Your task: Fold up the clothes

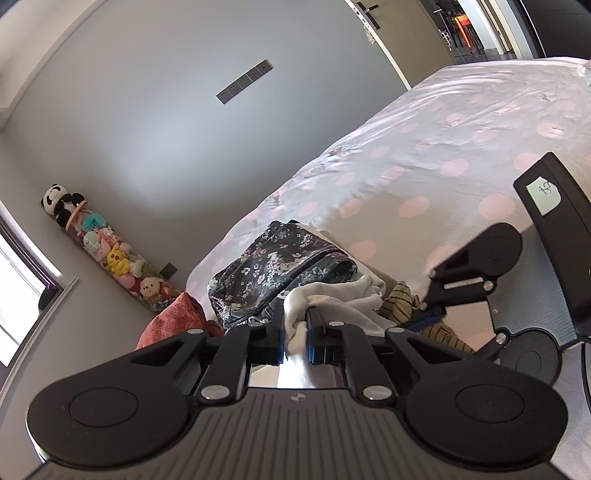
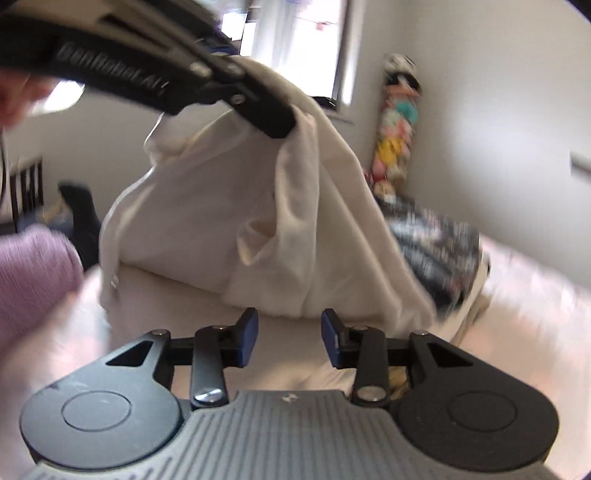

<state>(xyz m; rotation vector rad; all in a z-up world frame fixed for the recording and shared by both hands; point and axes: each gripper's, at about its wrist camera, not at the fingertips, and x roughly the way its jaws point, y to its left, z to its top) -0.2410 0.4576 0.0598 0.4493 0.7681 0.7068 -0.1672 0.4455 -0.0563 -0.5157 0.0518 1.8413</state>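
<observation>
One floral garment [image 1: 280,273] beside lifted white garment [image 2: 229,221].

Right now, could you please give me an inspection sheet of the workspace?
Surface: bed with a pale cover dotted pink.
Job's things: white garment lifted off the bed, hanging in folds.
Clutter: dark floral garment, striped cloth and red cloth piled at the bed's edge.
Grippers: left gripper shut on the white garment; right gripper open, nothing between its fingers.
Cables: thin dark cable at the left view's right edge.
Surroundings: grey wall, window, column of plush toys, door.
</observation>
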